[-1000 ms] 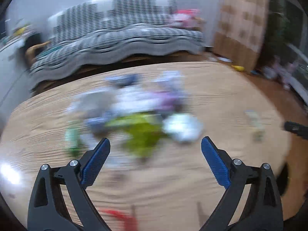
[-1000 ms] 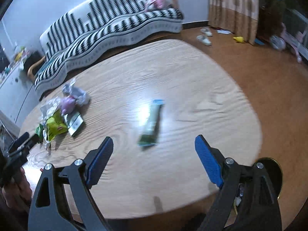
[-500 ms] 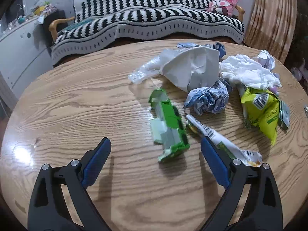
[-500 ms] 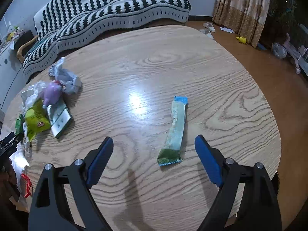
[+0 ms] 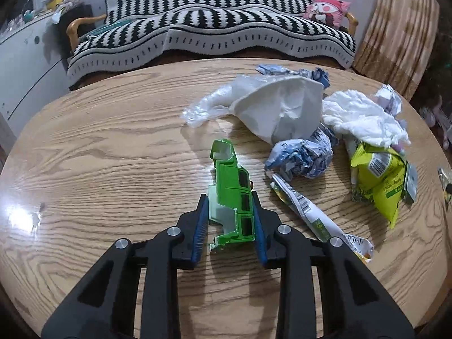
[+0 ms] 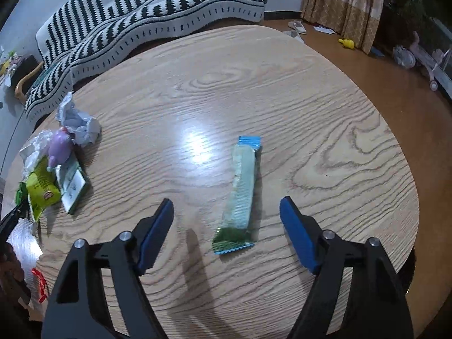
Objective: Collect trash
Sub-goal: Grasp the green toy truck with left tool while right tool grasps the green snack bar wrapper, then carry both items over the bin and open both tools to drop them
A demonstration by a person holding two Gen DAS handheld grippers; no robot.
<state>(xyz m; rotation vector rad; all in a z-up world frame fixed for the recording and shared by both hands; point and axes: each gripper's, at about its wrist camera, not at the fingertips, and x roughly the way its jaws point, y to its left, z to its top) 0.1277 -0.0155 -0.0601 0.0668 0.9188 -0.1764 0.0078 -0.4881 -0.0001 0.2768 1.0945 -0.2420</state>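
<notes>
My left gripper (image 5: 230, 197) is shut on a green plastic carton piece (image 5: 233, 190) that lies on the wooden table (image 5: 99, 169). Beside it lie a crumpled blue-white wrapper (image 5: 302, 155), a long printed wrapper (image 5: 310, 212), a yellow-green snack bag (image 5: 378, 178), a white paper bag (image 5: 285, 107) and white tissue (image 5: 361, 118). My right gripper (image 6: 227, 206) is open, its jaws either side of a green and blue snack bar wrapper (image 6: 241, 192) flat on the table.
The trash pile shows at the left of the right wrist view, with a purple toy (image 6: 59, 148) and a green-white packet (image 6: 72, 185). A striped sofa (image 5: 212, 28) stands behind the table. The table's right edge (image 6: 406, 169) drops to the floor.
My left gripper has moved forward and shut on the green carton piece. My right gripper has moved closer to the snack bar wrapper and stays open.
</notes>
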